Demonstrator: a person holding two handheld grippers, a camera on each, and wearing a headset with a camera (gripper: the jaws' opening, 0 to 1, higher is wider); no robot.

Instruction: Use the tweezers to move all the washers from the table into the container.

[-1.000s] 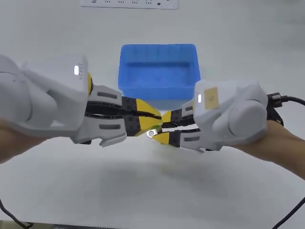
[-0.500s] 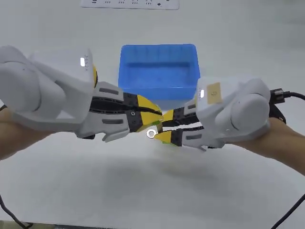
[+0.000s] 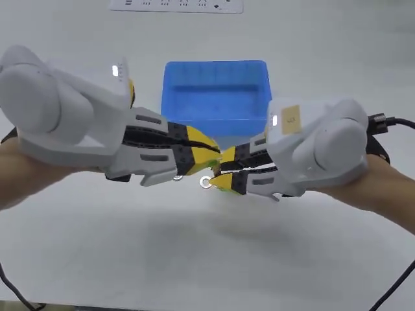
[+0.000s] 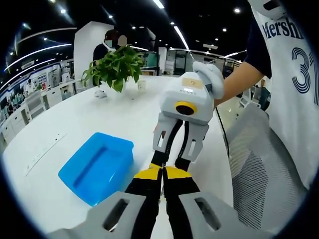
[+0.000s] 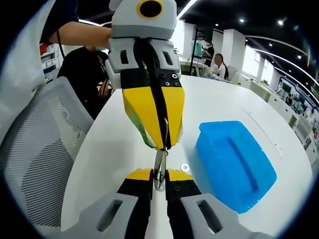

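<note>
R tongs (image 5: 158,174) and L tongs (image 4: 163,172) are shut on opposite ends of the tweezers (image 5: 160,162), just before the container (image 3: 215,120). A washer (image 5: 185,167) is seen on the surface (image 3: 214,253) beside it. W/ uneven pull, tweezers could be dropped.

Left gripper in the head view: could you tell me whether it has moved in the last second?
Yes. The left gripper has swung its body up the picture against the unmoved blue container; its tongs barely shifted.
</note>
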